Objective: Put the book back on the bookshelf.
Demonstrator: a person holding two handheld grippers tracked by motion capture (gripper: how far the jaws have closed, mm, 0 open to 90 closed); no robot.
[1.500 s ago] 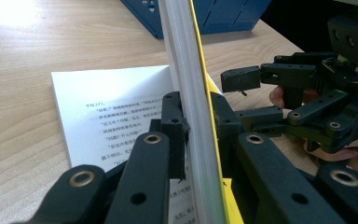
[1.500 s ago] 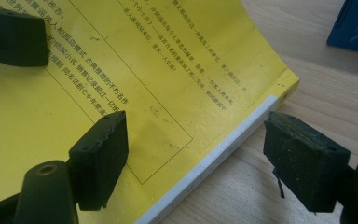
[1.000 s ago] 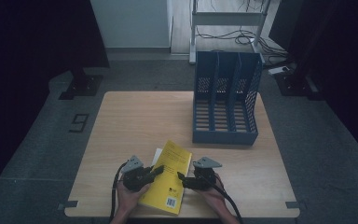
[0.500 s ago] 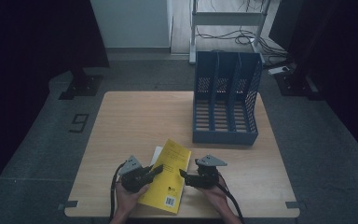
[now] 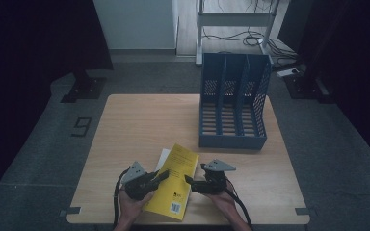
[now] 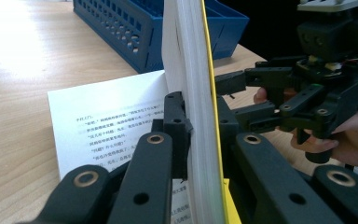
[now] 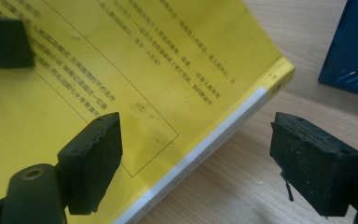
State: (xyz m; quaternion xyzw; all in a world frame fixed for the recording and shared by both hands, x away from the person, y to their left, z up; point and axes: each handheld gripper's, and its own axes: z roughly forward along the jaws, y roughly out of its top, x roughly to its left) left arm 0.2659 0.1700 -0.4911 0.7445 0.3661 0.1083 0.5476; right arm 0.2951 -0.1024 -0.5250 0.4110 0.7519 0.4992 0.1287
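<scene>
A yellow book (image 5: 176,180) sits near the table's front edge, tilted up on its left side. In the left gripper view my left gripper (image 6: 200,121) is shut on the book's (image 6: 191,70) page block and yellow cover, which stand on edge between the jaws. One white printed leaf (image 6: 107,116) lies flat on the wood beneath. My right gripper (image 7: 198,158) is open at the book's (image 7: 121,60) spine edge: one pad hovers over the yellow cover, the other over bare wood. From above, the left gripper (image 5: 161,176) and right gripper (image 5: 189,180) face each other across the book.
A blue three-slot file holder (image 5: 233,103) stands upright at the back right of the wooden table (image 5: 139,120); its perforated wall (image 6: 135,28) lies just beyond the book. Both hands rest at the front edge with cables trailing toward the person.
</scene>
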